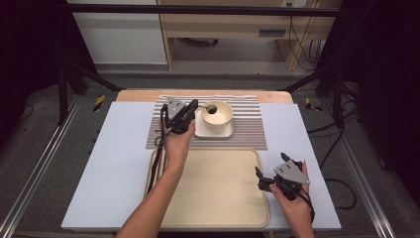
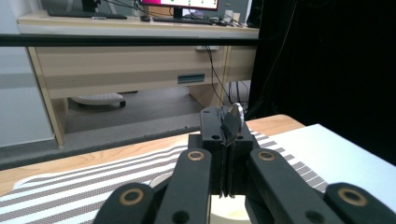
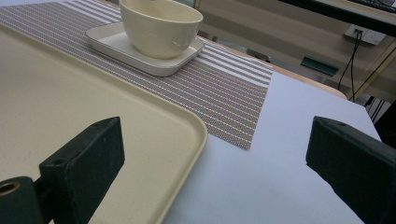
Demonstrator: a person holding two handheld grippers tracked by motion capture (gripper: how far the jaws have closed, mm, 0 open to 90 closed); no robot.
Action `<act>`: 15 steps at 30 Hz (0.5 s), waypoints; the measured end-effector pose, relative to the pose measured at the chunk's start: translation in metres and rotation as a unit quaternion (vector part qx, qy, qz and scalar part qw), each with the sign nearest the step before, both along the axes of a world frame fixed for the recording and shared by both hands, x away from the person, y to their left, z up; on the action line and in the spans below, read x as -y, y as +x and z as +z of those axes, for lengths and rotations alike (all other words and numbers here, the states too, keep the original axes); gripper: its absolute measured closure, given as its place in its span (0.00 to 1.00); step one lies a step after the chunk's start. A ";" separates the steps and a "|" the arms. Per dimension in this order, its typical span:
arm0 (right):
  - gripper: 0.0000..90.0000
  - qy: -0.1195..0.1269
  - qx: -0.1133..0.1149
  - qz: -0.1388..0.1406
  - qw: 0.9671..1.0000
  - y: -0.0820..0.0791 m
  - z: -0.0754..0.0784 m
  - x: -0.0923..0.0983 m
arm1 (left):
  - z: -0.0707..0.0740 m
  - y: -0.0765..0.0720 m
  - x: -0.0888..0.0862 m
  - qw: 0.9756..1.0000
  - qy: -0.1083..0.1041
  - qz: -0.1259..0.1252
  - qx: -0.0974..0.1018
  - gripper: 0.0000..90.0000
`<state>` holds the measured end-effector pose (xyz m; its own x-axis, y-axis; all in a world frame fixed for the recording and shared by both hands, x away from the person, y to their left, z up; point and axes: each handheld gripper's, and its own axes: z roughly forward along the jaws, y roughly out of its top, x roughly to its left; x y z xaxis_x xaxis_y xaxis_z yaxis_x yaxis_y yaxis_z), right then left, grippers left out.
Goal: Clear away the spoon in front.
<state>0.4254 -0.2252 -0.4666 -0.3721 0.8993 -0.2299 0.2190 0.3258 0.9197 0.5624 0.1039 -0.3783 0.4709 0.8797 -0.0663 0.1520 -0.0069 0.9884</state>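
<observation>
From the high view, the left gripper (image 1: 192, 106) hung over the striped mat (image 1: 247, 134) just left of the bowl (image 1: 218, 115), which sat on a small square plate (image 1: 225, 132). A spoon (image 1: 209, 107) lay with its long axis running from the jaws rightward, its round end over the bowl's opening. The left forearm stretched forward across the tray (image 1: 218, 198), the hand wrapped around the gripper's body. The right gripper (image 1: 259, 173) rested at the tray's right edge, pointing left, with the right hand low at the table's (image 1: 114, 163) near side.

In the left gripper view, the left gripper (image 2: 226, 140) was clamped tight on the spoon (image 2: 232, 122), whose handle stood thin between the pads while a shiny end rose just above them; the bowl's pale rim showed below the jaws. This view also showed a wooden desk (image 2: 130, 65) beyond the table.

In the right gripper view, the right gripper (image 3: 215, 154) stood wide apart with nothing between its jaws, over the tray's (image 3: 93, 116) corner and the table (image 3: 261, 182). The bowl (image 3: 161, 28) on its plate (image 3: 154, 63) sat farther off on the mat (image 3: 224, 98).
</observation>
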 end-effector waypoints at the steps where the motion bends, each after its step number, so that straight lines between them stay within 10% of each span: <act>1: 0.05 0.000 0.000 0.000 1.000 0.000 0.000 0.000 | 0.002 -0.004 -0.003 1.000 -0.004 -0.001 0.000 0.99; 15: 0.05 -0.004 0.002 -0.003 1.000 0.000 0.000 0.000 | 0.013 -0.051 -0.022 1.000 0.011 -0.026 0.001 0.99</act>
